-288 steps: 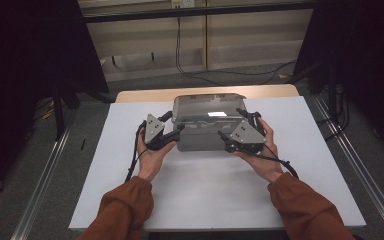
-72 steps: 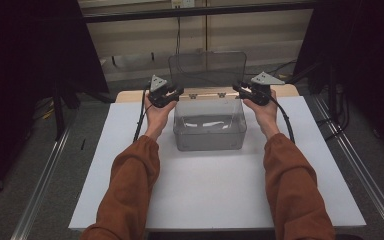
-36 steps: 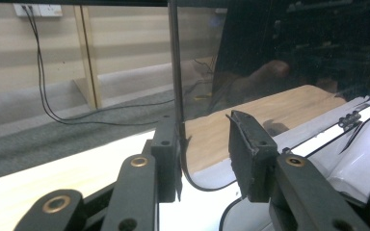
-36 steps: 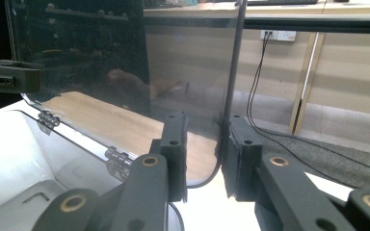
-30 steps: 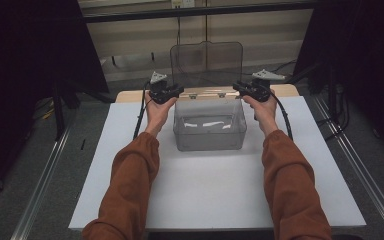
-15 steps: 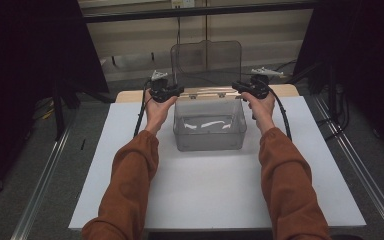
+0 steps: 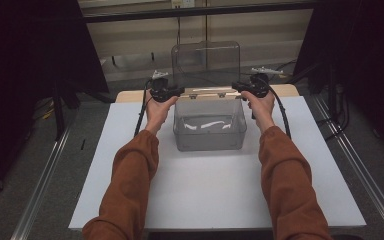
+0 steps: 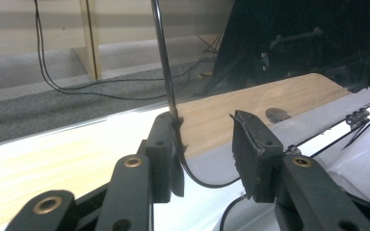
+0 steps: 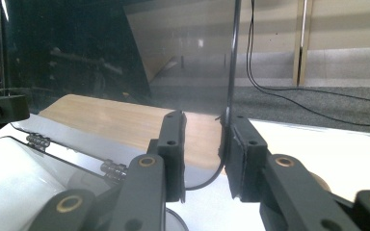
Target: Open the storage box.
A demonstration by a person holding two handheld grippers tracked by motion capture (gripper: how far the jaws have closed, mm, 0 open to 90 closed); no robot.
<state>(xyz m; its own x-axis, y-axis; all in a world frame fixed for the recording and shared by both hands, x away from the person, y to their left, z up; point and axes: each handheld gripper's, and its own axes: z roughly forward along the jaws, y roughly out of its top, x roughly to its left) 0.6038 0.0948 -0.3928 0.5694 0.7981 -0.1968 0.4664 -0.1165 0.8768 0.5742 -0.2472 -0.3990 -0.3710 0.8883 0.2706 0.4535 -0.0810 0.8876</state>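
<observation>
Lid upright, both grippers at its lower corners

Clear plastic box (image 7: 209,131) sits mid-table on the white sheet (image 7: 100,175), its hinged clear lid (image 7: 206,62) standing approx. vertical at the far edge. Your left gripper (image 7: 179,91) is at the lid's lower-left corner, right gripper (image 7: 235,86) at the lower-right — hands level, either side of the box. Left gripper view: jaws have just been opening, lid edge against one pad, other pad clear of it — no clamp. Right gripper view: jaws slightly apart, lid edge touching one pad only.
</observation>
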